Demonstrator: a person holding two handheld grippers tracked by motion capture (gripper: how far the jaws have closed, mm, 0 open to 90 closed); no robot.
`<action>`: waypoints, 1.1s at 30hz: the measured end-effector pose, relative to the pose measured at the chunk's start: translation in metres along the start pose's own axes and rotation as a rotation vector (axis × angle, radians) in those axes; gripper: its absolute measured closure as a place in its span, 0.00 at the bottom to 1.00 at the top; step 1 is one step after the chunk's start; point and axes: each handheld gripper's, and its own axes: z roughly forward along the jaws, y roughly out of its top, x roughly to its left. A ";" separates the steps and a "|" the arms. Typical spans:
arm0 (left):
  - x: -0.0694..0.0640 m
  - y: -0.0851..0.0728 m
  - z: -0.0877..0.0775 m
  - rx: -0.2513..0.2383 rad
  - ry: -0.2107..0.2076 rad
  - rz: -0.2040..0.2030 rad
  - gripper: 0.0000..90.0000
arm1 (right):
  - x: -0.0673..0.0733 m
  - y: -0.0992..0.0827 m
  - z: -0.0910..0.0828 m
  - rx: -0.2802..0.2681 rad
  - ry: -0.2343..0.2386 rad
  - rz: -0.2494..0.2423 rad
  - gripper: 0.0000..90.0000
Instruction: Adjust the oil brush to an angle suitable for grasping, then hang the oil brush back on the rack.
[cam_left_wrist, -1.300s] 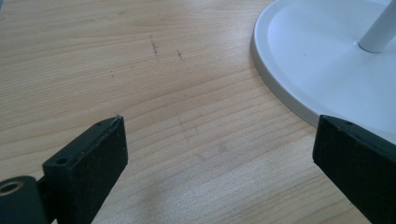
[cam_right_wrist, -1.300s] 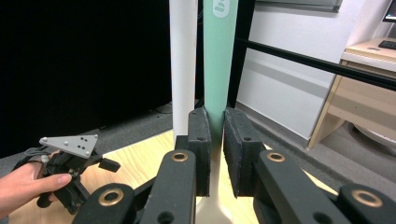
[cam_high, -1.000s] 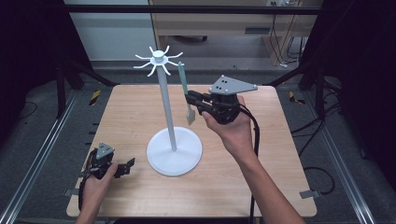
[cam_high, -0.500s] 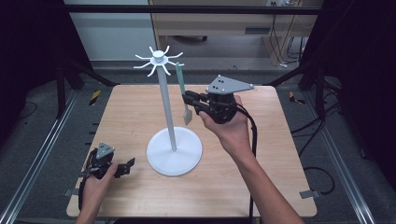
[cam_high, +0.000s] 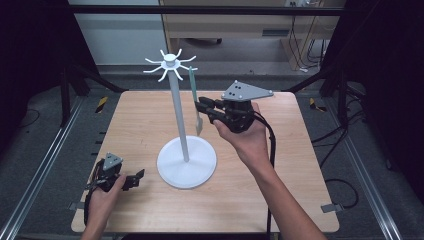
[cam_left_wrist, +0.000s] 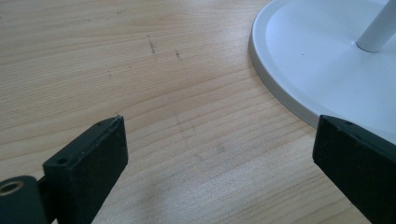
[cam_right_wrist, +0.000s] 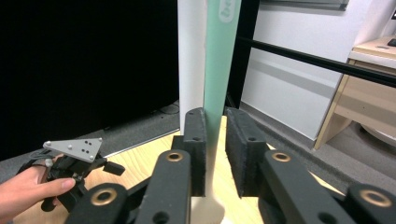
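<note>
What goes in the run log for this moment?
right gripper: shut on green utensil beside white stand | left gripper: open, low over table

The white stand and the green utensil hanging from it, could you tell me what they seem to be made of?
The white stand looks like painted metal or plastic: smooth, even, matte white. The green utensil looks like matte plastic or silicone, its handle mint green and its lower end cream.
</note>
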 end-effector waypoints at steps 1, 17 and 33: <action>0.000 0.000 0.000 -0.004 0.000 -0.005 0.03 | 0.000 0.000 -0.002 -0.005 0.000 -0.001 0.82; 0.001 0.000 -0.001 -0.011 0.006 -0.005 0.03 | -0.007 -0.016 -0.021 0.044 -0.097 -0.012 0.53; 0.000 0.002 -0.003 -0.032 0.009 0.006 0.03 | -0.024 -0.043 -0.028 0.106 -0.221 0.028 0.24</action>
